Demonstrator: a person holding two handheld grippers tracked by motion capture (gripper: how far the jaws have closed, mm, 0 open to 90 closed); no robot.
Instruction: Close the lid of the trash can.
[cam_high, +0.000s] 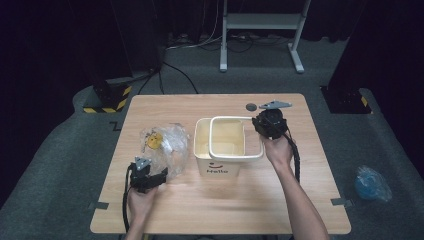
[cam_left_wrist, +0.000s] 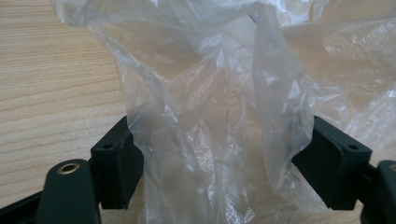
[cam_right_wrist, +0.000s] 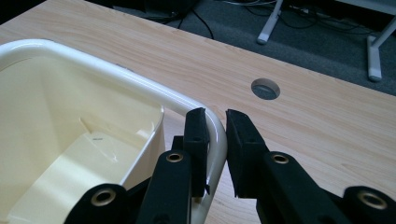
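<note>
— While we look down on the light wooden worktop (cam_high: 280, 200), where do our tools stand?

— Our right tool (cam_right_wrist: 215, 140) is clamped on the rim of the cream plastic bin (cam_high: 220, 150), one jaw inside the rim, one outside. The bin stands near the worktop's middle, nearer its far edge.

— And our left tool (cam_left_wrist: 219, 168)?

— Its jaws stand wide apart with the crumpled clear plastic bag (cam_left_wrist: 210, 107) between them. We cannot tell whether the pads press it. The bag lies beside the bin, toward the worktop's left edge.
</note>
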